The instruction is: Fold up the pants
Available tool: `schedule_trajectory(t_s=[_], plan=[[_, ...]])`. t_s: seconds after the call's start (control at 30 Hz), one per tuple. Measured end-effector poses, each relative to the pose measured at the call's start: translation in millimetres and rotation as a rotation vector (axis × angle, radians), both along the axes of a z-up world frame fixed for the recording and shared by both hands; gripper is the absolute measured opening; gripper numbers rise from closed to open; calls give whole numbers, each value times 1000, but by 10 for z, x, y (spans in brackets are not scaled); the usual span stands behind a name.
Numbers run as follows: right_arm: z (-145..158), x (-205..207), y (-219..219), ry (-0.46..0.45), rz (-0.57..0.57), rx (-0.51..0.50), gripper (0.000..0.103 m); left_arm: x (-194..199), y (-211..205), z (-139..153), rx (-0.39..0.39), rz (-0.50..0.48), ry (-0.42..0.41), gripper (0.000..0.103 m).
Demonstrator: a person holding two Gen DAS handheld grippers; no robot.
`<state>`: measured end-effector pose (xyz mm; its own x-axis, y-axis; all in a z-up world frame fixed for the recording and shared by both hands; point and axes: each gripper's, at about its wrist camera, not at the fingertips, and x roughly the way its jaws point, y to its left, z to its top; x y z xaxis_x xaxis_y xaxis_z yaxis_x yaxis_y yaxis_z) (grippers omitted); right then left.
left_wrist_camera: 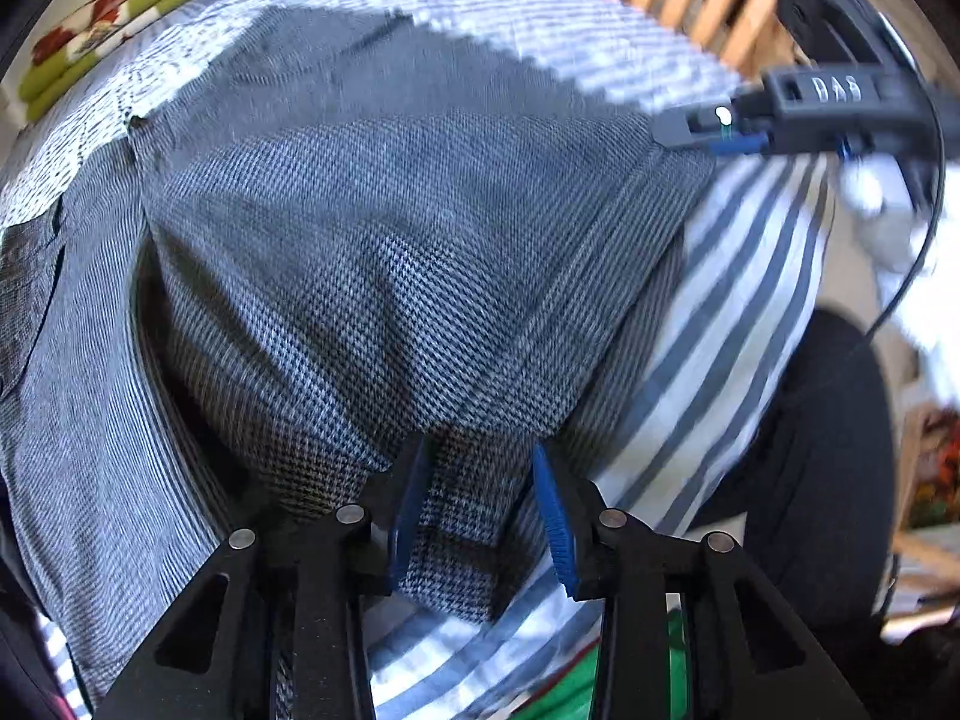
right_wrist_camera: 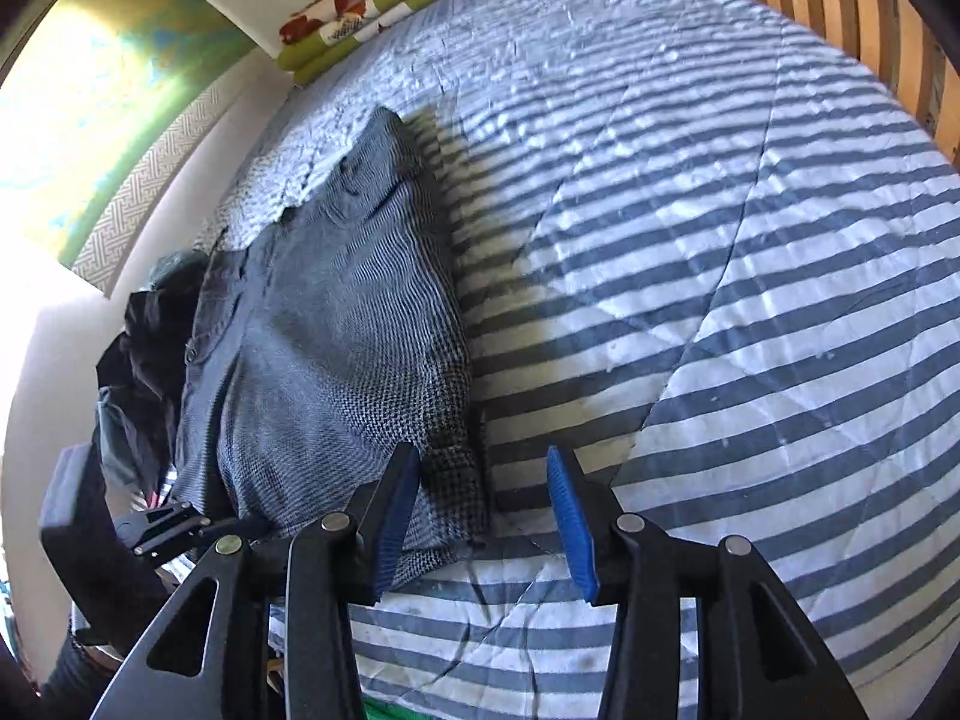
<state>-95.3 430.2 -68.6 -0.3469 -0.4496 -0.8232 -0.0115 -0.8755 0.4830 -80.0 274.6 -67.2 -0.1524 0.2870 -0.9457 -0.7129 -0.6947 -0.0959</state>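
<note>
The grey houndstooth pants (left_wrist_camera: 372,228) lie folded on the striped bedcover (left_wrist_camera: 738,276). My left gripper (left_wrist_camera: 480,510) is shut on their near corner. The cloth fills the gap between the blue pads (left_wrist_camera: 555,522) and rises off the layer below, with a dark shadow beneath on the left. In the right wrist view the pants (right_wrist_camera: 336,348) stretch away on the left. Their near corner sits between the fingers of my right gripper (right_wrist_camera: 483,516), which is open, with bare bedcover showing beside its right pad (right_wrist_camera: 570,522). The right gripper (left_wrist_camera: 702,135) also shows at the pants' far right corner.
A folded green and red floral blanket (right_wrist_camera: 372,12) lies at the bed's far end, beside a wooden slatted headboard (right_wrist_camera: 870,12). Dark clothes (right_wrist_camera: 150,348) are piled left of the pants. A person's dark trouser leg (left_wrist_camera: 828,450) stands at the bed's edge. The striped bedcover (right_wrist_camera: 720,300) spreads wide to the right.
</note>
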Motion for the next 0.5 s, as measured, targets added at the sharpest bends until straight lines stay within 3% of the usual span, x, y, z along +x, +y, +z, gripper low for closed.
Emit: schedule_trajectory(t_s=[0.07, 0.13, 0.2, 0.23, 0.33, 0.43, 0.5], plan=[[-69, -17, -103, -21, 49, 61, 34, 51, -46, 97, 3, -19, -27, 38], [-76, -27, -141, -23, 88, 56, 29, 59, -58, 252, 6, 6, -22, 39], [-26, -31, -100, -14, 78, 27, 25, 57, 3, 465, 39, 40, 8, 52], [5, -37, -71, -10, 74, 4, 16, 61, 51, 566, 65, 56, 36, 63], [59, -46, 36, -34, 37, -91, 15, 144, 297, 830, 167, 51, 92, 66], [104, -58, 151, -67, 2, -218, 15, 270, 722, 808, 217, 12, 140, 70], [165, -57, 163, -71, -10, -268, 15, 173, 1076, 646, 217, 10, 158, 70]])
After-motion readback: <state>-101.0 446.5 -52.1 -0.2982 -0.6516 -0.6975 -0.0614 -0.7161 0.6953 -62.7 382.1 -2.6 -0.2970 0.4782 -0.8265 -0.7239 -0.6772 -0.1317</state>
